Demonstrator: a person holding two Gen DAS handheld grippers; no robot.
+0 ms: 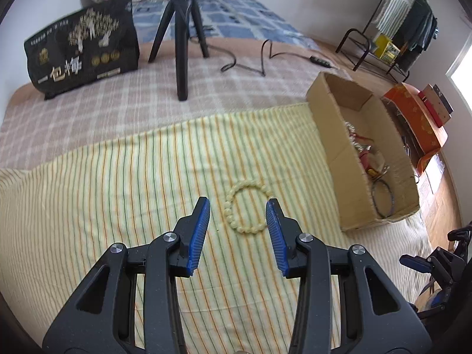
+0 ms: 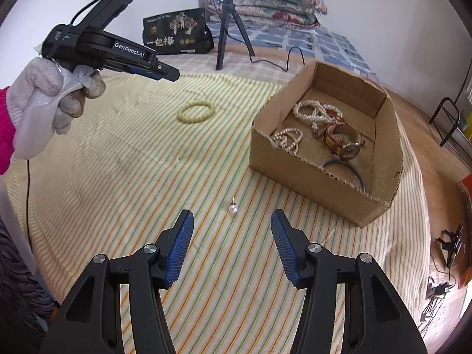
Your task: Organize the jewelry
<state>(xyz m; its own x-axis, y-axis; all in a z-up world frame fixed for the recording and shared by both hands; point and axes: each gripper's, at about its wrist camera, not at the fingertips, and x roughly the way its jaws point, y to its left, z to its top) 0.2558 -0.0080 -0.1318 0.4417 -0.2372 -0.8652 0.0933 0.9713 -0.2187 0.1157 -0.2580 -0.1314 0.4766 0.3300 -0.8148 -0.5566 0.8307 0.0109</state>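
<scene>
A pale yellow bead bracelet (image 1: 233, 206) lies flat on the striped cloth, just beyond and between the tips of my open left gripper (image 1: 238, 211), which hovers above it. It also shows in the right wrist view (image 2: 196, 111), under the left gripper (image 2: 165, 72) held in a gloved hand. A small pearl earring (image 2: 233, 208) lies on the cloth just ahead of my open, empty right gripper (image 2: 232, 221). The cardboard box (image 2: 298, 159) to the right holds pearl strands, a watch and a dark bangle.
A black tripod (image 1: 181, 38) and a black printed bag (image 1: 85, 47) stand on the bed behind the cloth. A cable (image 1: 259, 59) trails across the blanket. An orange box (image 1: 419, 118) and a metal rack (image 1: 383, 44) sit beyond the bed's right side.
</scene>
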